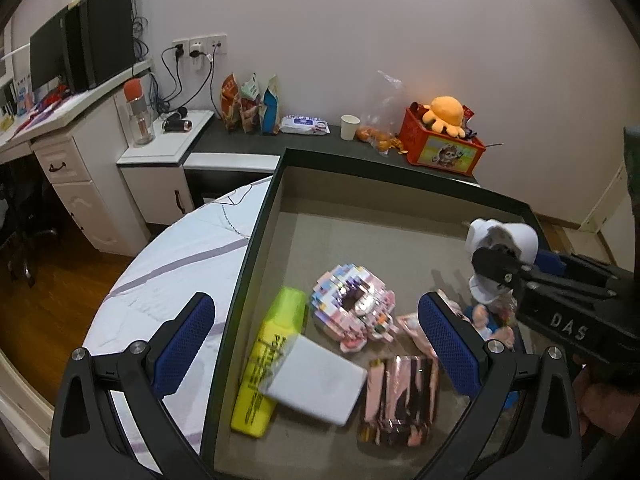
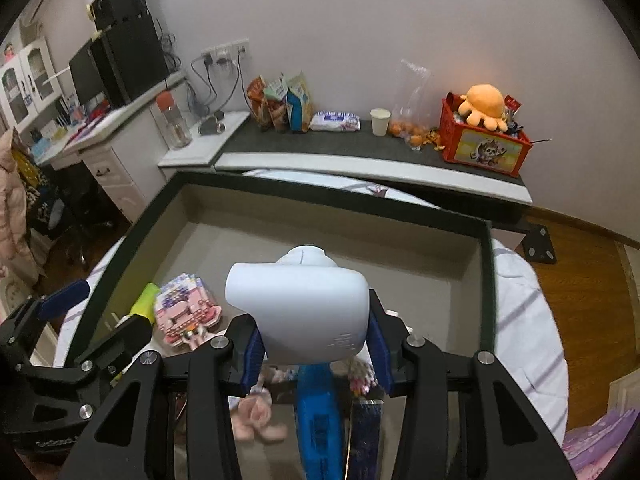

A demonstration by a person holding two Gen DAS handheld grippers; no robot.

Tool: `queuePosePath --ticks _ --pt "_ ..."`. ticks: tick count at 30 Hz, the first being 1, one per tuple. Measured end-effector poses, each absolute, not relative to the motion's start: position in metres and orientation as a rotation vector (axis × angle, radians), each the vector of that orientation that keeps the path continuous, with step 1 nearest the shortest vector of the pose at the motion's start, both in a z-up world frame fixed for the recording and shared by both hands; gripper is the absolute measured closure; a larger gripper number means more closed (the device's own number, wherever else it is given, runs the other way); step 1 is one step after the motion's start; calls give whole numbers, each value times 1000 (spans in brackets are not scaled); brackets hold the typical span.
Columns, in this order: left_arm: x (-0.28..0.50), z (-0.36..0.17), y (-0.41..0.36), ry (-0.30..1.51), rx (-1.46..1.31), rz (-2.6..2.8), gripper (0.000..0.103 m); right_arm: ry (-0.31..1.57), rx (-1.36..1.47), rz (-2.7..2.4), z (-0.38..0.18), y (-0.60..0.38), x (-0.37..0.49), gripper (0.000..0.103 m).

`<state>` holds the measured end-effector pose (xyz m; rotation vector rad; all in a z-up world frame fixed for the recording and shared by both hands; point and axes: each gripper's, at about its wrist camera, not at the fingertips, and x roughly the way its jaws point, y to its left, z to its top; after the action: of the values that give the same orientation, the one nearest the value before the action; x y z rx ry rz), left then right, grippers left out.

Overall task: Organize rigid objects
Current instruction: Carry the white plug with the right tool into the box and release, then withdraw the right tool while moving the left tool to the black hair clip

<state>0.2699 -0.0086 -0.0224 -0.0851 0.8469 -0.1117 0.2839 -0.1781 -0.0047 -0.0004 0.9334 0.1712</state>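
right gripper is clamping a white device (a handheld gadget, perhaps) above the tray | left gripper is hovering open over the yellow box | lowering gently into bare floor beyond the block model is looking wisest
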Motion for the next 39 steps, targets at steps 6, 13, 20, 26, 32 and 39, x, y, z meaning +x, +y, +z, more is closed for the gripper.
queuePosePath --ticks 6,13,20,26,32,39 --pt "281 -32 -2 864 -102 -104 0 980 -22 167 -18 -174 299 58" --pt "280 -33 2 869 -119 -106 0 982 -34 156 -15 -169 301 29" --pt "259 -15 4 834 -114 -115 0 949 -34 148 -2 -170 289 19" --pt "230 8 3 791 -108 -121 0 853 -7 125 24 -173 258 0" --pt "190 28 2 749 -87 -125 0 787 49 119 47 -182 213 0" --pt "141 37 2 735 -67 -127 0 752 84 104 59 -190 160 0"
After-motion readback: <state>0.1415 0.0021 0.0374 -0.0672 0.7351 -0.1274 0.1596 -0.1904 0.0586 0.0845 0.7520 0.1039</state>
